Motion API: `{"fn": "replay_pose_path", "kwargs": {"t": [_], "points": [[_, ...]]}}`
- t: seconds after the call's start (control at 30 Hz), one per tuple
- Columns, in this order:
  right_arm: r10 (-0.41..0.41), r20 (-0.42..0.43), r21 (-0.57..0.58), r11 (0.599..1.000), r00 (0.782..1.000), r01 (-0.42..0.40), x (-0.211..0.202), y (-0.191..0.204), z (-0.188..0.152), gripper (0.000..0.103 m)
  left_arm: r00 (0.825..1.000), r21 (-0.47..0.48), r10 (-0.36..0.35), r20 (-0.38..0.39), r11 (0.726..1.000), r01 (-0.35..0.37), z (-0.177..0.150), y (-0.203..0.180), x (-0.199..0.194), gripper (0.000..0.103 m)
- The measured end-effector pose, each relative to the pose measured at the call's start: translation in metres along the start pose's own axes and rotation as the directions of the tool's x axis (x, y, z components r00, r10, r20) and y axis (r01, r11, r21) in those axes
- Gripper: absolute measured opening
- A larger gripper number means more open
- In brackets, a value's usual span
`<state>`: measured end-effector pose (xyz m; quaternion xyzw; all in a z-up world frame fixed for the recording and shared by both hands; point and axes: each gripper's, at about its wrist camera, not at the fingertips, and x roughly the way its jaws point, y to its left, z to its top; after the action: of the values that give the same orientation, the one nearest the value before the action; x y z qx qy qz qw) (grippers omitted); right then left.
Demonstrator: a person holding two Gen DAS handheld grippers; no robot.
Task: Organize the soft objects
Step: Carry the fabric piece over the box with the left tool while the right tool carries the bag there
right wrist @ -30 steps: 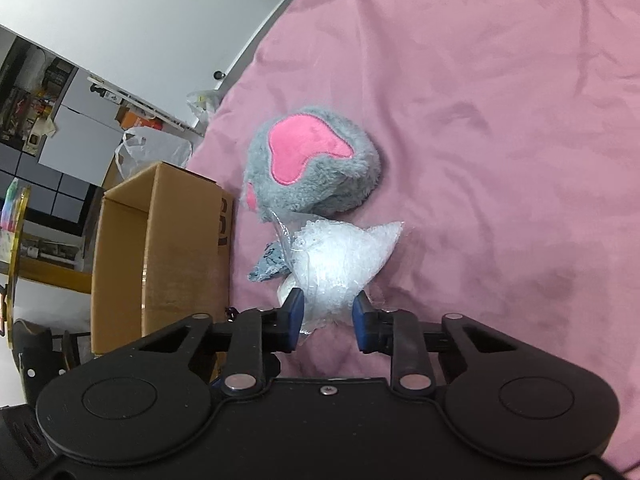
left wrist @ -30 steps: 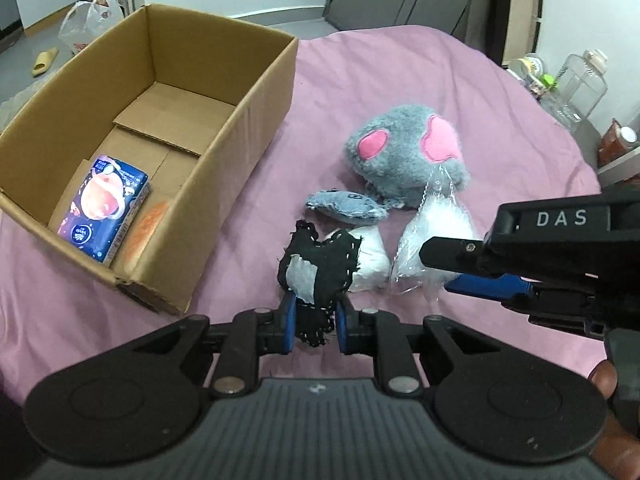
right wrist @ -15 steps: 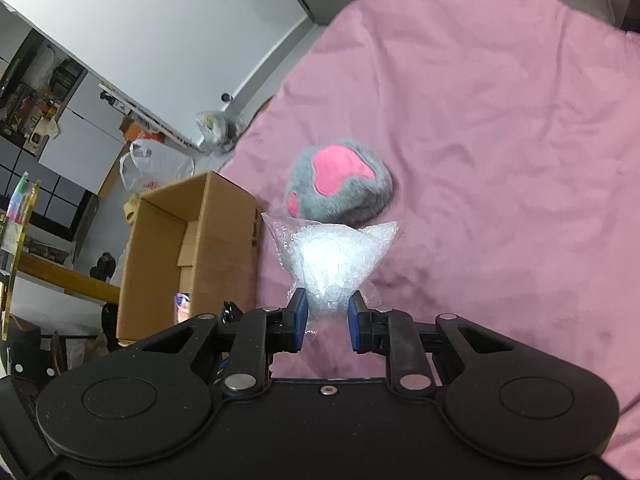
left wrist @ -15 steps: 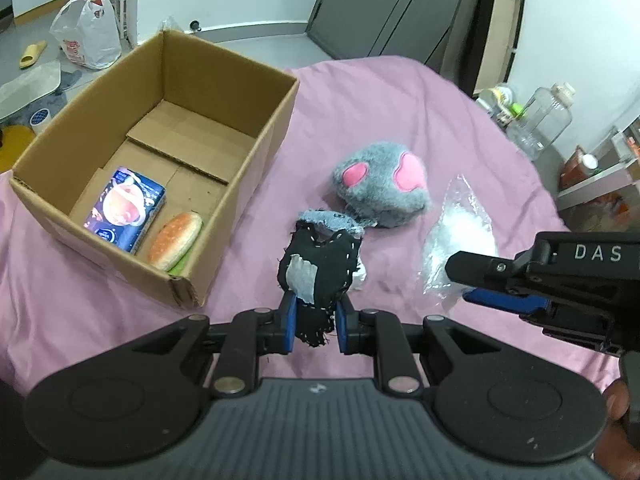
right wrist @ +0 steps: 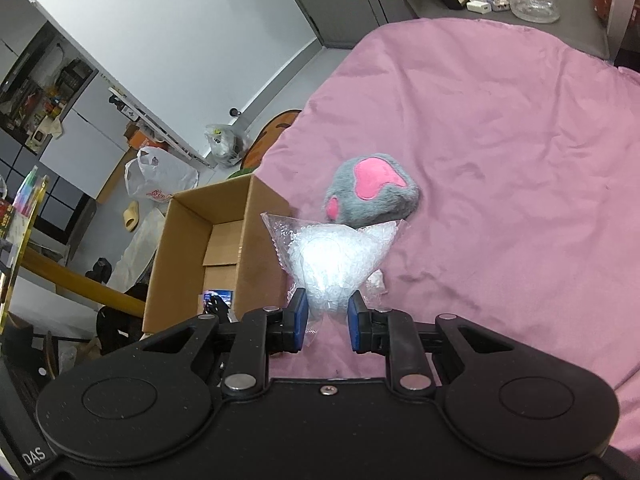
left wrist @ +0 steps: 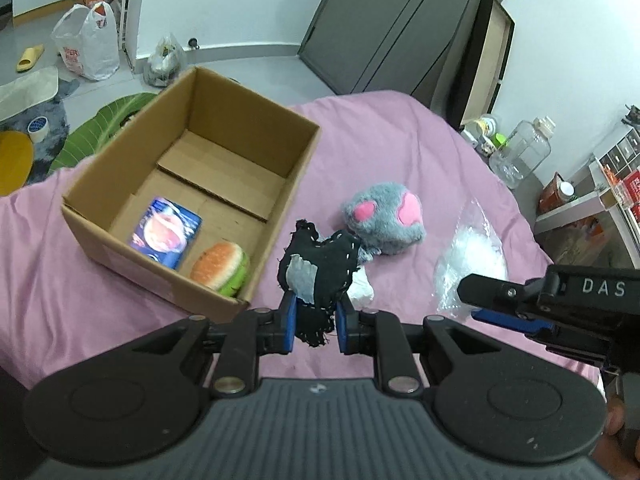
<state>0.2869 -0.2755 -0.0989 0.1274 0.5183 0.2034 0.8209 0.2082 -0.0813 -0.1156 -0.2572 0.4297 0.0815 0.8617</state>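
My left gripper (left wrist: pixel 315 325) is shut on a black stitched cloth toy (left wrist: pixel 318 272) and holds it above the pink bedspread, just right of the open cardboard box (left wrist: pixel 288 200). My right gripper (right wrist: pixel 327 322) is shut on a clear bag of white beads (right wrist: pixel 332 258), lifted off the bed; the bag also shows in the left wrist view (left wrist: pixel 474 252). A grey plush with pink patches (left wrist: pixel 384 220) lies on the bed, also in the right wrist view (right wrist: pixel 372 192). A white soft piece (left wrist: pixel 362 286) lies behind the black toy.
The box holds a blue packet (left wrist: pixel 166 236) and a burger-shaped soft toy (left wrist: pixel 220 268). The pink bedspread (right wrist: pixel 520 160) stretches right. A clear jar (left wrist: pixel 520 152) and shelves stand beyond the bed's right edge. Plastic bags (left wrist: pixel 88 46) sit on the floor.
Both grippers have risen away from the bed with their loads. The bead bag has left the bedspread. The box's inside, with the burger toy, has come into view.
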Motion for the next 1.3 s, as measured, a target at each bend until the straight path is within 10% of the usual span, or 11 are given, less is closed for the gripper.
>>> {"fn": "replay_pose_path", "kwargs": {"t": [1.3], "points": [[0.045,0.039,-0.006,0.999,0.998,-0.045,0.034,0.087,0.013,0.021,0.999,0.007,0.053,0.003,0.999,-0.053,0.087,0.083,-0.008,0.019]]}}
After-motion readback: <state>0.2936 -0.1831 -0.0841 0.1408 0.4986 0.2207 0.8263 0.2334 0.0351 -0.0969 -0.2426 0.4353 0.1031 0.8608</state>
